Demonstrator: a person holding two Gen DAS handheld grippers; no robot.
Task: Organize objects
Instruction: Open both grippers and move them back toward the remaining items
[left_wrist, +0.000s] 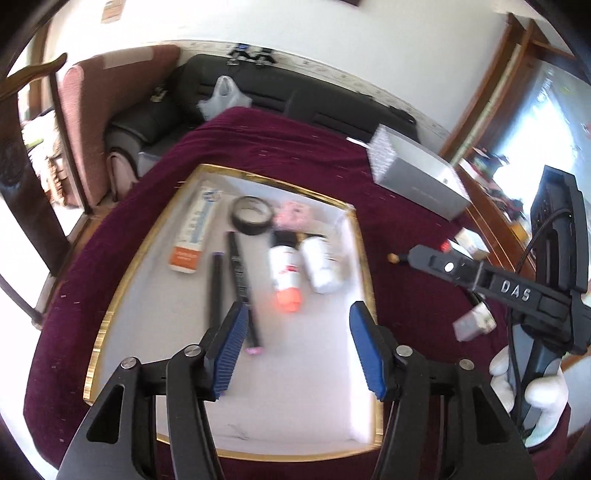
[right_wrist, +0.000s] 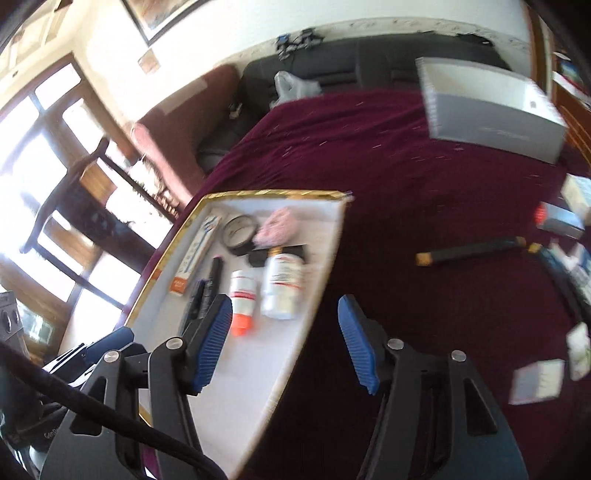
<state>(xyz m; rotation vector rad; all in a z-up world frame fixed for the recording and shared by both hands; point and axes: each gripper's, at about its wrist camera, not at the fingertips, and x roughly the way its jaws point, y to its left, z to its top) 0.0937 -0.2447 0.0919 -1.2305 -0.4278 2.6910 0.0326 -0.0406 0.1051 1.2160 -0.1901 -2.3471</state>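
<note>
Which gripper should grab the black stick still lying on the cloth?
Right, probably. The black stick lies on the maroon cloth right of the tray, ahead of the right gripper. Left gripper hangs over the tray.

My left gripper (left_wrist: 297, 325) points down at a slant. Its two blue pads (left_wrist: 231, 347) stand apart, and nothing is between them. My right gripper (right_wrist: 286, 332) points down at a slant too, with its jaws apart and nothing in them. From the left camera I see my right hand (left_wrist: 532, 391) in a white glove, wrapped around the black handle.
</note>
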